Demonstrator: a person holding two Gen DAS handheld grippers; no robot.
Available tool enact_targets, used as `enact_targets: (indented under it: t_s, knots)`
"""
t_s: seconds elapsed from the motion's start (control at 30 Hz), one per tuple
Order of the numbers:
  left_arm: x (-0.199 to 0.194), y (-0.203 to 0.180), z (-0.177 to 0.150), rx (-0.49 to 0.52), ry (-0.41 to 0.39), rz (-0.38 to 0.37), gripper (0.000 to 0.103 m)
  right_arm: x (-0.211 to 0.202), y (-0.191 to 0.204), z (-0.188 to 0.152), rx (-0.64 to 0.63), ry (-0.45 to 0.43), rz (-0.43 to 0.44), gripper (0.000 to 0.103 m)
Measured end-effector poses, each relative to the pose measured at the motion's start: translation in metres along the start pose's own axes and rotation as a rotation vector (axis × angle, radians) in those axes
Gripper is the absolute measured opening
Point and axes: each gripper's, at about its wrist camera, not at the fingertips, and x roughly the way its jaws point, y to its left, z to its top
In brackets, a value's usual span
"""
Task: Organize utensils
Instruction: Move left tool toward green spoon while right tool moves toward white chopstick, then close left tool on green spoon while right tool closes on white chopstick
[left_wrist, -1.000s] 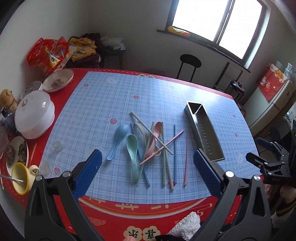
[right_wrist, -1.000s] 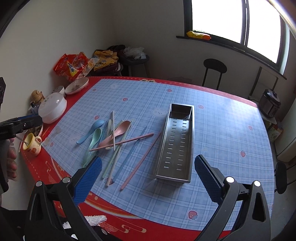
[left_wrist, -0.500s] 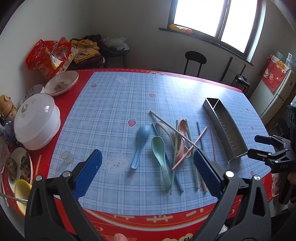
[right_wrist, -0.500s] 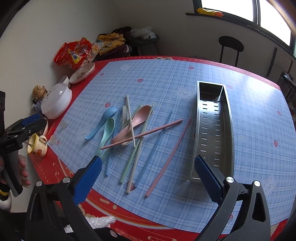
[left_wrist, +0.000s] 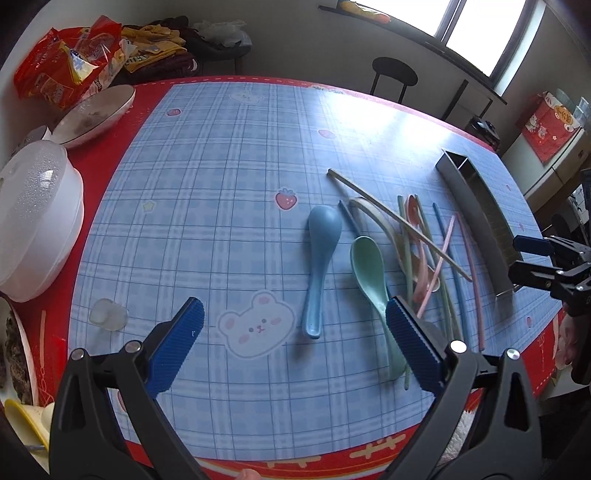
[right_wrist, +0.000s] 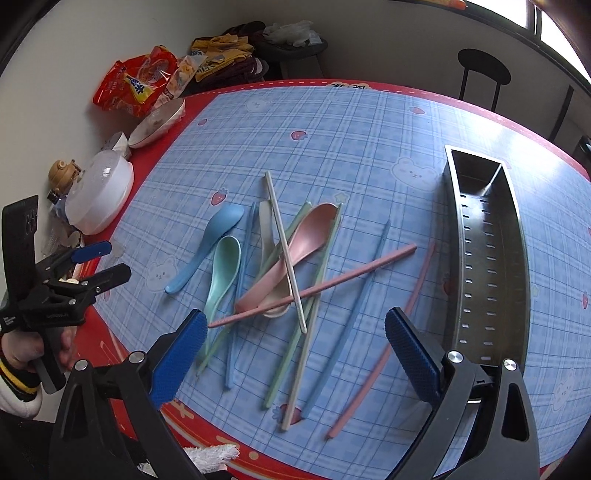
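Both the left gripper (left_wrist: 293, 345) and right gripper (right_wrist: 295, 350) are held wide open, empty, above pastel plastic spoons and chopsticks (right_wrist: 295, 273) heaped beside the perforated steel tray (right_wrist: 487, 258) near the table's (right_wrist: 369, 122) front edge.

bright window (left_wrist: 476, 33) daylight, glare on tablecloth (left_wrist: 369, 122), fisheye-warped edges, slight blur

The mint-green plastic spoon (left_wrist: 369, 269) has its handle end hidden behind the left gripper's blue ribbed finger pad (left_wrist: 412, 345), while the long perforated steel tray's (right_wrist: 487, 258) near end sits behind the right gripper's frame.
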Motion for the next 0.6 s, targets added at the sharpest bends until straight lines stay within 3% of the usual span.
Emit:
enact_targets:
  t_s: [0.17, 0.23, 0.3, 0.37, 0.47, 0.6]
  knots:
    - [0.017, 0.010, 0.013, -0.013, 0.005, -0.063, 0.096, 0.027, 0.004, 0.027, -0.014, -0.024, 0.003, 0.080]
    - [0.025, 0.010, 0.017, 0.001, 0.013, -0.083, 0.090, 0.041, 0.003, 0.037, -0.013, -0.018, 0.008, 0.069]
    - [0.033, 0.011, 0.020, 0.008, 0.032, -0.096, 0.072, 0.055, 0.005, 0.046, -0.018, -0.008, 0.010, 0.060]
    - [0.041, 0.013, 0.020, -0.005, 0.046, -0.115, 0.068, 0.068, 0.007, 0.052, -0.029, 0.005, 0.016, 0.045]
    - [0.048, 0.012, 0.019, -0.015, 0.060, -0.160, 0.054, 0.085, 0.011, 0.055, -0.058, 0.038, 0.003, 0.030]
    - [0.052, 0.008, 0.017, -0.008, 0.069, -0.191, 0.047, 0.097, 0.014, 0.052, -0.092, 0.062, -0.008, 0.022]
